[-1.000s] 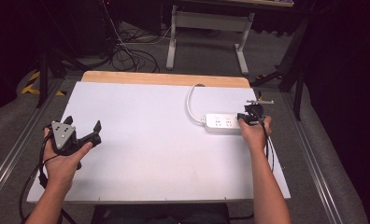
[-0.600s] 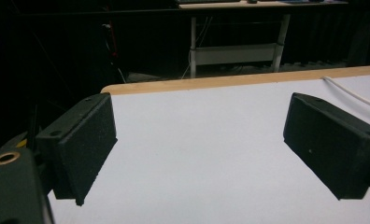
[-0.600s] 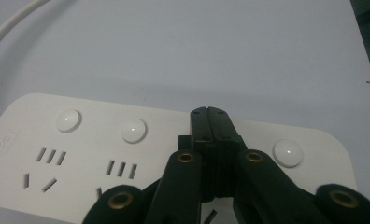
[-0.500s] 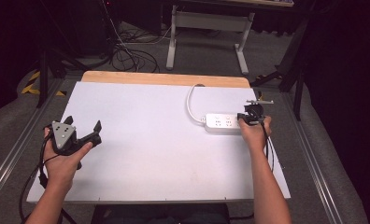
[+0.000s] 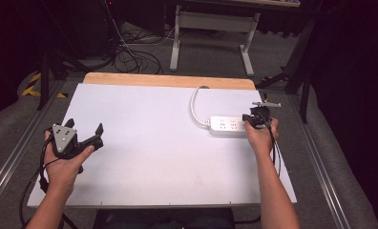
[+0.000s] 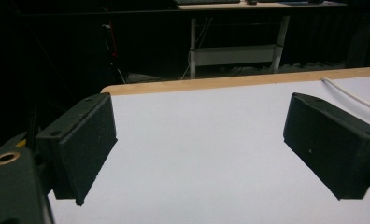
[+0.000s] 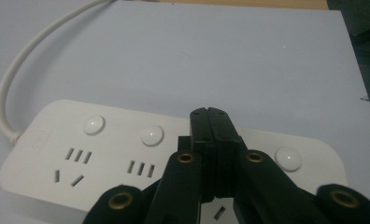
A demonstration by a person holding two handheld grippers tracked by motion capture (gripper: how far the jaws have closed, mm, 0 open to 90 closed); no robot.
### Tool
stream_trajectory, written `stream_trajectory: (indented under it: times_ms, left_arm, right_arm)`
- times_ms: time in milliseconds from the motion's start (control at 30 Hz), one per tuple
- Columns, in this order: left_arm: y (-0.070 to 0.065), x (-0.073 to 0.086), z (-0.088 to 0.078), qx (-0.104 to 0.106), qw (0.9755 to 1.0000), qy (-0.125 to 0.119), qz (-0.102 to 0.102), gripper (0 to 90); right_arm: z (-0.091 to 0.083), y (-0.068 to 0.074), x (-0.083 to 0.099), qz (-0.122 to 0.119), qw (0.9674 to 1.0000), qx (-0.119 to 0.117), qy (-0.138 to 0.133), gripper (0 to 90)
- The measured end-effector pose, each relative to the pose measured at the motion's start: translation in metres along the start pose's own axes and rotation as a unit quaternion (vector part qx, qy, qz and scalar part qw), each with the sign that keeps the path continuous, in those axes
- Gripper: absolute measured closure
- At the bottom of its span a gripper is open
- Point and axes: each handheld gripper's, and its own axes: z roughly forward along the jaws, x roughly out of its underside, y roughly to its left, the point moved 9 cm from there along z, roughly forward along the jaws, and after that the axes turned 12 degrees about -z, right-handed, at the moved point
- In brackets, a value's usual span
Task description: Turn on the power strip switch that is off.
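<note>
No change shows between the earlier pictures and now (both hands, their grippers and the white power strip (image 5: 229, 126) look identically placed).

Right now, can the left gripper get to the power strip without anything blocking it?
Probably yes. The left gripper sits open at the table's left, and bare white tabletop lies between it and the power strip. Only the right gripper, shut over the strip's right end, crowds that end.

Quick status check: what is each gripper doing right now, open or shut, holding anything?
Left gripper: open, nothing between its jaws, above the white table.
Right gripper: shut, holding nothing, tips over the power strip.
</note>
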Motion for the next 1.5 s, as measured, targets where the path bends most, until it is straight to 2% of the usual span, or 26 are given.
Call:
stream_trajectory:
  times_ms: [267, 333, 367, 567, 767, 800, 833, 1133, 1333, 1500]
  left_arm:
    - [0.001, -0.001, -0.001, 0.001, 1.0000, -0.002, -0.003, 10.1]
    - [0.001, -0.001, -0.001, 0.001, 1.0000, -0.002, -0.003, 10.1]
    - [0.001, -0.001, -0.001, 0.001, 1.0000, -0.003, -0.005, 10.1]
    - [0.002, -0.002, -0.002, 0.001, 1.0000, -0.005, -0.008, 10.1]
    - [0.002, -0.003, -0.002, 0.001, 1.0000, -0.005, -0.008, 10.1]
    - [0.002, -0.003, -0.002, 0.001, 1.0000, -0.005, -0.008, 10.1]
    - [0.002, -0.003, -0.002, 0.001, 1.0000, -0.005, -0.008, 10.1]
    - [0.001, -0.002, -0.002, 0.003, 1.0000, -0.005, -0.008, 10.1]
    - [0.001, -0.003, -0.002, 0.002, 1.0000, -0.006, -0.007, 10.2]
    - [0.001, -0.002, -0.002, 0.003, 1.0000, -0.005, -0.008, 10.2]
  right_arm:
    - [-0.021, 0.006, -0.005, 0.000, 0.9992, -0.011, -0.037, 88.8]
    - [-0.033, 0.009, -0.008, -0.001, 0.9981, -0.020, -0.059, 88.3]
    - [-0.033, 0.009, -0.008, -0.001, 0.9981, -0.020, -0.059, 88.3]
    - [-0.052, 0.013, -0.016, 0.007, 0.9944, -0.029, -0.101, 88.2]
    - [-0.067, 0.025, -0.019, -0.004, 0.9904, -0.036, -0.133, 88.0]
    - [-0.073, 0.029, -0.020, -0.008, 0.9888, -0.038, -0.144, 88.1]
    - [-0.073, 0.029, -0.020, -0.008, 0.9888, -0.038, -0.144, 88.1]
    - [-0.100, 0.051, -0.017, -0.027, 0.9808, -0.054, -0.186, 85.7]
    - [-0.110, 0.054, -0.016, -0.027, 0.9780, -0.060, -0.198, 85.1]
    - [-0.118, 0.056, -0.011, -0.031, 0.9761, -0.057, -0.207, 78.3]
